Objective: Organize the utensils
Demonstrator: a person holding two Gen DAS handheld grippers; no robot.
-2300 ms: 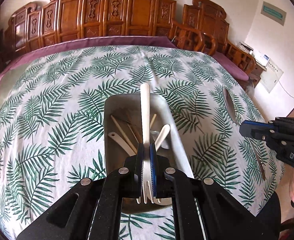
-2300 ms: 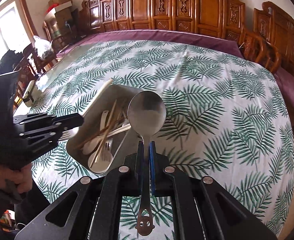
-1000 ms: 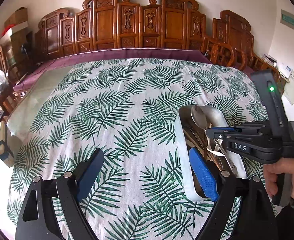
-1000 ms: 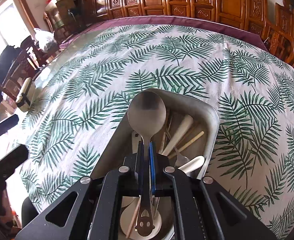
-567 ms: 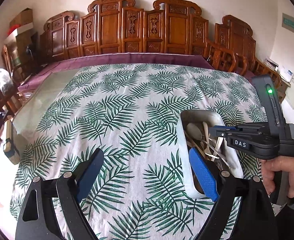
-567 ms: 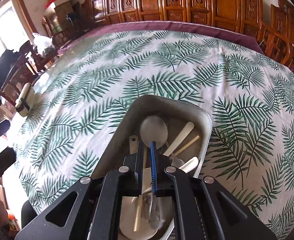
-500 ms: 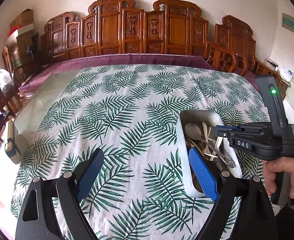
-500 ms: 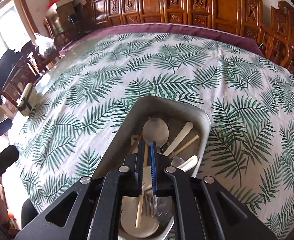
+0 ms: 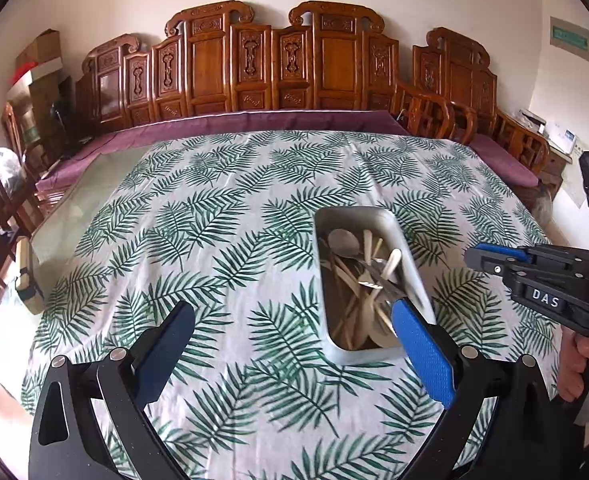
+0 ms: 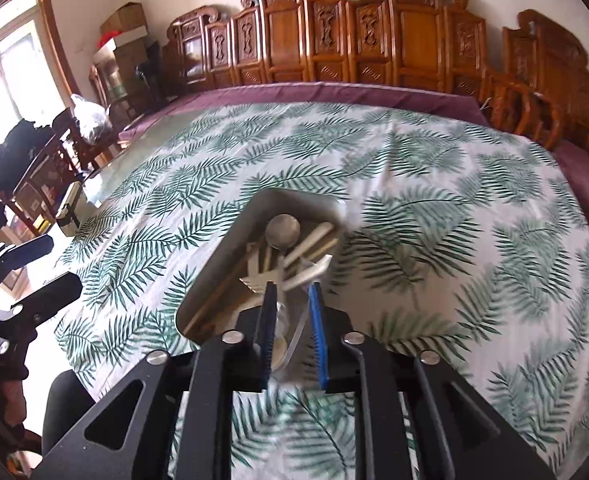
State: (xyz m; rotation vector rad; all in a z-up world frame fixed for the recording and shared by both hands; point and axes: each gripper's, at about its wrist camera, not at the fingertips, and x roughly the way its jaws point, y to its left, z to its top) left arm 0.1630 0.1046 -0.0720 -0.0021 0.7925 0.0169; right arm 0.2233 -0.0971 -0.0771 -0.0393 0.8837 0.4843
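Note:
A grey metal tray (image 9: pixel 401 232) sits on the leaf-print tablecloth and holds several utensils: a metal spoon (image 9: pixel 344 239), pale forks, spoons and chopsticks. In the right wrist view the tray (image 10: pixel 230 248) lies just ahead, with the metal spoon (image 10: pixel 282 230) on top of the pile. My left gripper (image 9: pixel 290 316) is wide open and empty, left of the tray. My right gripper (image 10: pixel 292 292) is open and empty, above the tray's near end; it also shows in the left wrist view (image 9: pixel 490 258), to the right of the tray.
The table (image 9: pixel 222 200) carries a green leaf-print cloth over a purple one. Carved wooden chairs (image 9: pixel 278 64) line the far side. A small box (image 9: pixel 26 276) sits at the table's left edge. More chairs and clutter stand at the left (image 10: pixel 34 160).
My left gripper let go of the pale fork and moved left, open. My right gripper put the metal spoon in the tray, opened and drew back.

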